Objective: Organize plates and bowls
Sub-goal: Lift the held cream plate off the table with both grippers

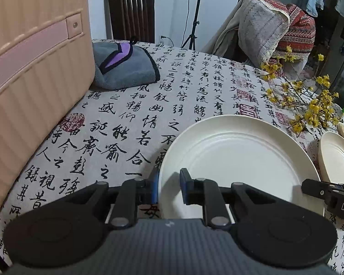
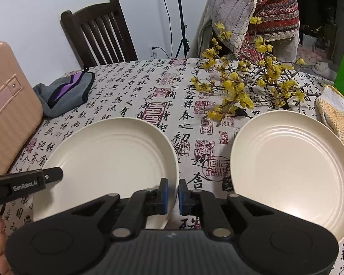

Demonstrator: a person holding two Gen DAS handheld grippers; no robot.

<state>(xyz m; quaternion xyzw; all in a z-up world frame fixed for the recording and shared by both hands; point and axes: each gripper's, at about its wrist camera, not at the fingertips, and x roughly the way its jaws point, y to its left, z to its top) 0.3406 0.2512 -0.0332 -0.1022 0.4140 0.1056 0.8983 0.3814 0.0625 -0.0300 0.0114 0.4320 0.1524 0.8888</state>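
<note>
Grippers pinch opposite rims of one cream plate [image 2: 107, 160]: left gripper [image 1: 169, 188] is clamped on its left edge, right gripper [image 2: 172, 197] on its right, probably to lift it level. A second plate [image 2: 291, 167] sits apart on the counter [image 2: 130, 87], likely the stacking spot.

We look down steeply from both wrists, close over the tabletop [image 1: 130, 105]. Shared: left plate [image 1: 236, 158] [image 2: 107, 158], grey cloth [image 1: 126, 68] [image 2: 64, 94], yellow flowers [image 1: 309, 105] [image 2: 245, 84].
</note>
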